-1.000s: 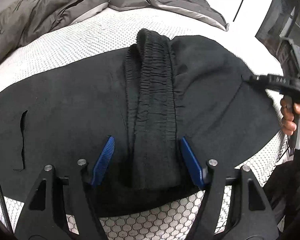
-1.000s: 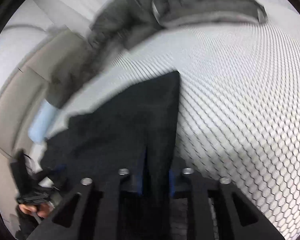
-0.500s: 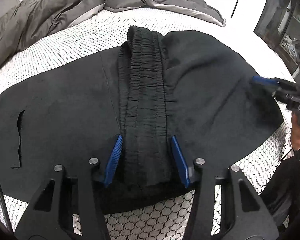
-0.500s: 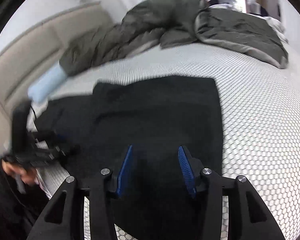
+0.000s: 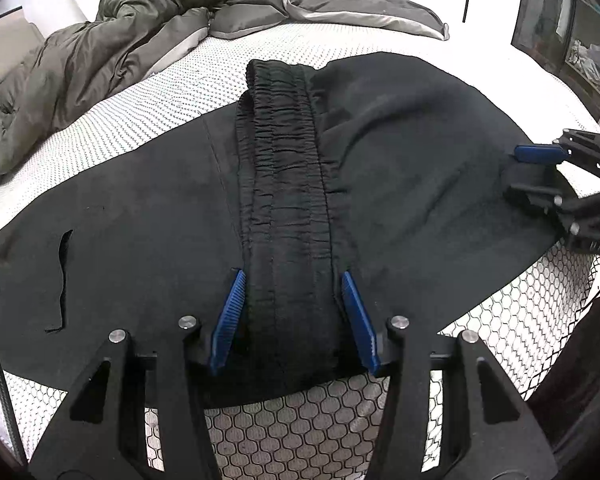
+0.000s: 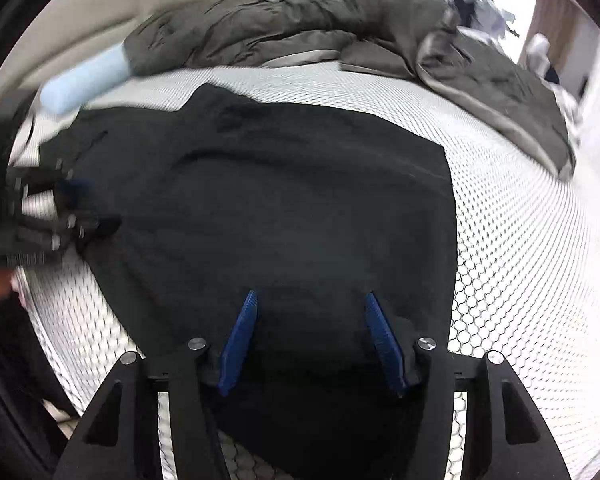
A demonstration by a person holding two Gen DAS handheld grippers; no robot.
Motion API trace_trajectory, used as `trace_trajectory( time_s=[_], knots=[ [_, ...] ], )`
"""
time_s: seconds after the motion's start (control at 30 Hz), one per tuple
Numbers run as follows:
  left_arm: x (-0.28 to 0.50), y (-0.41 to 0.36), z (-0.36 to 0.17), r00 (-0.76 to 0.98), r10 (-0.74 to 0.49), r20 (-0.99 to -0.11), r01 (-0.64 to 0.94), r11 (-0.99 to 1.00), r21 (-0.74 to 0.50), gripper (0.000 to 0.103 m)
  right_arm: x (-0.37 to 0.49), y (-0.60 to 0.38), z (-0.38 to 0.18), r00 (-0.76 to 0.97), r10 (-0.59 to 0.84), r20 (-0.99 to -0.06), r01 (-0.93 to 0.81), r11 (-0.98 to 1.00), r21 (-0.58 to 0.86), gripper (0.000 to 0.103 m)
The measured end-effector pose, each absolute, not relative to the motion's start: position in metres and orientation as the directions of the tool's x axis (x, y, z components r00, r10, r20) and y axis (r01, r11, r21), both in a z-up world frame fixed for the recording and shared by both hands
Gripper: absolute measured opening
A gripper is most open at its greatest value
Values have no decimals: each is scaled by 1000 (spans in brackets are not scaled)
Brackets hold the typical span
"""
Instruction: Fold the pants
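Jaws of the left gripper (image 5: 292, 320) stand apart, straddling the gathered elastic waistband (image 5: 284, 152) of the black pants (image 5: 140, 216), which lie spread on the bed (image 5: 148, 100). At the pants' right edge sits the right gripper (image 5: 540, 168), with unreadable white lettering on its body.

From the right wrist, the right gripper (image 6: 312, 340) has jaws apart over flat black fabric (image 6: 300, 200); the left gripper (image 6: 52, 216) is blurred.

Bare honeycomb-patterned mattress (image 6: 540, 280) lay open beyond the black pants' (image 6: 300, 208) right edge. A rumpled olive duvet (image 5: 148, 36) blocked the far side of the bed, with a pale blue roll (image 6: 84, 84) beside it near the headboard.
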State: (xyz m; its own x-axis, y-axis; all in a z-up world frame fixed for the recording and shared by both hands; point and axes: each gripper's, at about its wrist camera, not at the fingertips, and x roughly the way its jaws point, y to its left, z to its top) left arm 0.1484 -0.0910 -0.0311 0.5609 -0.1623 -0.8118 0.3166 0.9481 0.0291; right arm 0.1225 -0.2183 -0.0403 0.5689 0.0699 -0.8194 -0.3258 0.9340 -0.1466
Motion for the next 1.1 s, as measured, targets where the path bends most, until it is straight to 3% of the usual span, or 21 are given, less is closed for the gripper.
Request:
trace_trajectory(
  time_s=[0.1, 0.17, 0.27, 0.37, 0.43, 0.5, 0.6, 0.7, 0.83, 0.93, 1.0, 1.03, 1.1],
  knots=[
    [147, -89, -30, 560, -168, -812, 319, 947, 24, 48, 117, -228, -43, 587, -52, -808, -303, 911, -279, 61],
    [146, -89, -30, 559, -167, -812, 321, 947, 26, 48, 113, -244, -42, 604, -128, -787, -245, 909, -336, 71],
    [147, -87, -28, 559, -168, -812, 317, 948, 23, 48, 107, -263, -38, 609, -103, -786, -200, 940, -278, 72],
    [143, -67, -8, 592, -210, -778, 256, 964, -65, 48, 105, -265, -30, 631, -49, -774, -207, 951, -229, 72],
    [135, -42, 8, 653, -200, -730, 166, 979, -119, 57, 104, -263, -24, 649, 1, -761, -218, 959, -184, 76],
    [125, -7, 24, 730, -169, -663, 63, 981, -181, 82, 104, -264, -19, 661, 34, -749, -214, 966, -145, 84],
    [109, 56, 39, 805, -57, -591, -133, 952, -274, 86, 106, -265, -12, 674, 84, -734, -204, 976, -76, 86],
    [101, 119, 30, 794, 68, -604, -338, 875, -346, 93, 112, -274, -9, 664, 131, -736, -170, 985, 23, 88],
    [101, 175, -6, 718, 33, -695, -502, 716, -485, 93, 116, -284, -11, 644, 150, -750, -106, 989, 107, 88],
    [107, 191, -31, 672, -46, -739, -538, 656, -529, 88, 120, -285, -11, 642, 144, -753, -93, 990, 111, 88],
    [114, 196, -43, 682, -110, -723, -519, 624, -584, 85, 121, -284, -10, 642, 150, -752, -98, 989, 114, 88],
    [118, 200, -48, 680, -115, -724, -528, 609, -593, 82, 122, -283, -9, 643, 153, -750, -103, 988, 113, 88],
    [124, 204, -56, 677, -95, -730, -565, 569, -598, 58, 122, -281, -9, 643, 160, -749, -115, 987, 112, 88]
  ],
)
